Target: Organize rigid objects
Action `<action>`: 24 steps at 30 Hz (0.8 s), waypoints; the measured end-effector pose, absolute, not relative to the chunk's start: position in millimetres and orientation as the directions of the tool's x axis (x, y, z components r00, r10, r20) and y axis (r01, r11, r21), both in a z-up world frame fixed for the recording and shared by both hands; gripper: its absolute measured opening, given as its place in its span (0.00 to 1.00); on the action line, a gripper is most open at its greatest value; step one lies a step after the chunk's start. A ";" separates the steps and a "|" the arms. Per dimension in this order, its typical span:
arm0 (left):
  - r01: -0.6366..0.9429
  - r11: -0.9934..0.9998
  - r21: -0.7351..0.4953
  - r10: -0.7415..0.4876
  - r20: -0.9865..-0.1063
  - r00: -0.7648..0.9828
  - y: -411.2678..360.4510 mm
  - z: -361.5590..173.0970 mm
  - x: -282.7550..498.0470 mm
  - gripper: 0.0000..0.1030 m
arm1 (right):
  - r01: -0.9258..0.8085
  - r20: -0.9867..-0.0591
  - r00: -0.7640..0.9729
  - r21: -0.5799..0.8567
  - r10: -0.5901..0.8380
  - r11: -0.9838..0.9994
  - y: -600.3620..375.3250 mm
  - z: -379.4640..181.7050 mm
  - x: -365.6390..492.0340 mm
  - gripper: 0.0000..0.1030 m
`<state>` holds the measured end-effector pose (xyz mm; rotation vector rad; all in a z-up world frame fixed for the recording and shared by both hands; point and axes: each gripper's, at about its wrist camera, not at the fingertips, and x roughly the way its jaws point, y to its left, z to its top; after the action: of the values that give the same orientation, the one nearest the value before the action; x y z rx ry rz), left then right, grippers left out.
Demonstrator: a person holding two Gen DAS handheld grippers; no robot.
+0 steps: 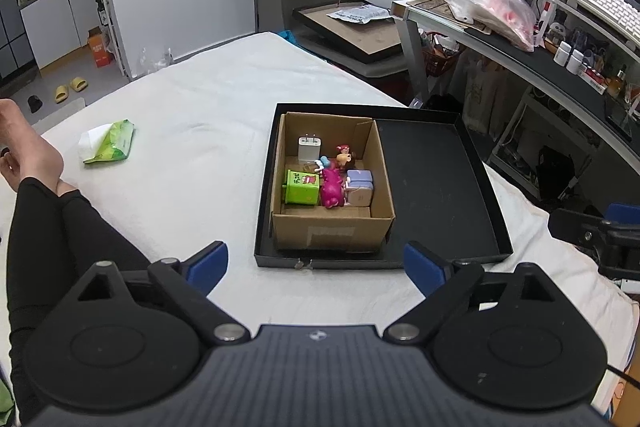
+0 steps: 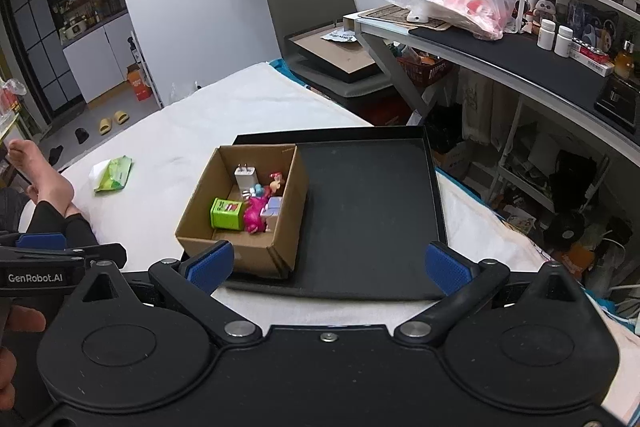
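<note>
Toys (image 1: 332, 183) sit in your box (image 1: 332, 227) on tray (image 1: 440, 187); your left gripper (image 1: 316, 263) and right gripper (image 2: 330, 265) both gape wide, empty.

text: "GenRobot.AI" | on: left gripper (image 2: 60, 255), side of body | view: right wrist; other print illegible

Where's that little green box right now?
The green box lies inside the cardboard box, in its near-left part, right beside the pink toy. The cardboard box sits at the left of the black tray.
</note>
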<state>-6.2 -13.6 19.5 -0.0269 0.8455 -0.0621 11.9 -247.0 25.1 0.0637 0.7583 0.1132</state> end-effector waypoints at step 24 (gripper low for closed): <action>0.012 0.999 -0.051 -0.045 -0.742 0.668 4.2 22.9 -18.9 0.92 | -0.085 -0.676 0.733 0.023 0.078 0.996 -216.7 25.6 -6.9 1.00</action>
<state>-18.9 4.2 22.9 -0.0427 0.8381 -0.0323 -6.9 -216.7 25.6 -0.0096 0.7431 0.0901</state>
